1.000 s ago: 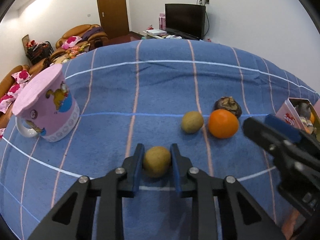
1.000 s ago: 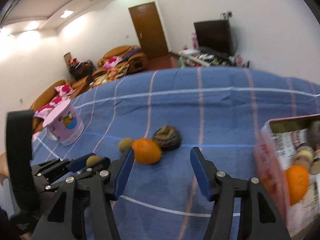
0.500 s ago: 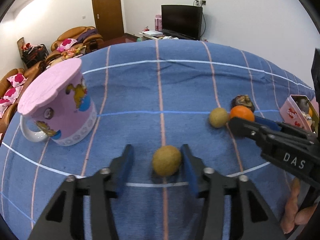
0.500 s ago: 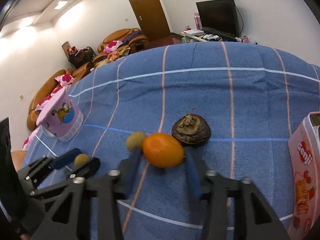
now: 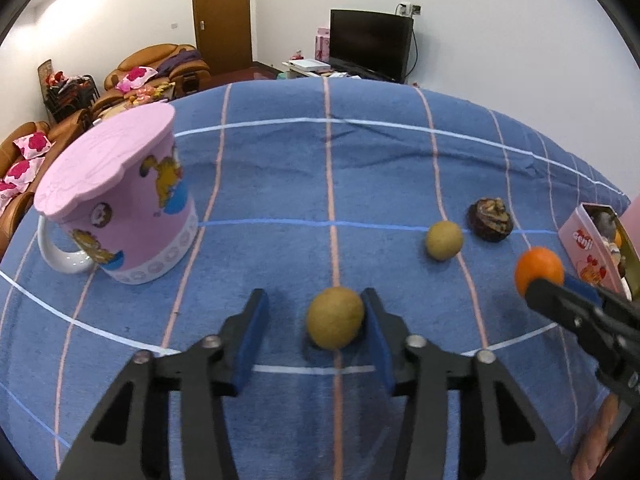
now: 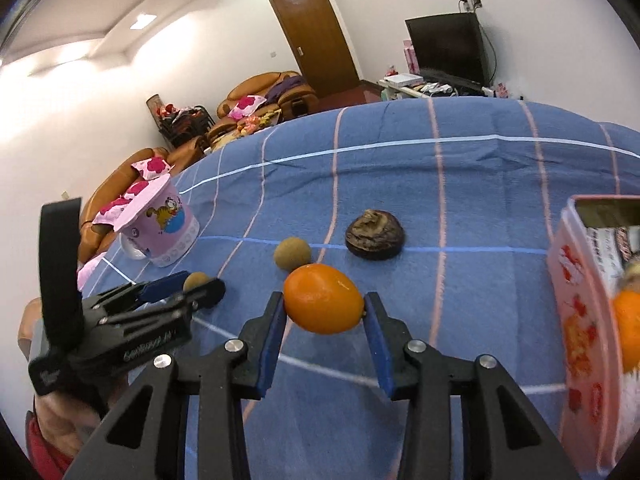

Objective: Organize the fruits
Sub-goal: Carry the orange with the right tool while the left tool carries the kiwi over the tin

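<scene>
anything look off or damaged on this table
The dark fruit behind the orange looks shrivelled and wrinkled, unlike the smooth fruits around it. The pink mug also sits upside down on the blue cloth.

both views are bright and evenly lit by ceiling lights that glare white on the walls. shadows under the fruit on the blue cloth are soft and short. the fisheye bends the cloth's lines and darkens the corners. the pink box at the right edge of the right wrist view is blurred; the middle stays sharp.
</scene>
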The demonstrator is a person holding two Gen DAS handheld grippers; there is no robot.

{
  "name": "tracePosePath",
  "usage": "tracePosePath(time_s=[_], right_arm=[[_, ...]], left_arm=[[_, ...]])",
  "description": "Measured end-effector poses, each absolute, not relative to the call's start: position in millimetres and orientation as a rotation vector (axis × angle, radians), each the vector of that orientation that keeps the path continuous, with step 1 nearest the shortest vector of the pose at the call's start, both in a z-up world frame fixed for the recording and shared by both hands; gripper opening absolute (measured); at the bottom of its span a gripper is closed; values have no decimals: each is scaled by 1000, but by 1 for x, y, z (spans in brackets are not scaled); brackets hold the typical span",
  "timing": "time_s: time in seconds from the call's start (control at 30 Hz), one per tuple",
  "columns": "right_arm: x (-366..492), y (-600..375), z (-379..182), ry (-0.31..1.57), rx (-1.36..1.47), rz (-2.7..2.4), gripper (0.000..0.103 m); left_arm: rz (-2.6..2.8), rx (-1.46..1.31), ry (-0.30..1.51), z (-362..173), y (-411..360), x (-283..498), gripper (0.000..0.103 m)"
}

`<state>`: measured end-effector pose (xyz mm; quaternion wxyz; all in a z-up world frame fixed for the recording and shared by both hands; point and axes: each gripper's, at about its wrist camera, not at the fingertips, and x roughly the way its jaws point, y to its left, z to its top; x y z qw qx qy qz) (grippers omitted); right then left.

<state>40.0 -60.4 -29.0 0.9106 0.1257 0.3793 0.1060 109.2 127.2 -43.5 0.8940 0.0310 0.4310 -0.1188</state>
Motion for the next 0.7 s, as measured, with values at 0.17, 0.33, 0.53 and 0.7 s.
tracePosePath(time_s=[0.17,0.33,0.53,0.7], right_arm=[[19,-64,-22,739,221,181,41],[1,-72,-14,680,196,132,41],[-19,-73,-2,582,145,82,42],[-33,-69,9,481,42,-1,42]], left_arm=[[-263,82,886,-42,114,104,29],[-250,111,864,-38,105,99,28],[-200,172,690,-16,89,74,28],[-145,203,594,-4,75,58,28]])
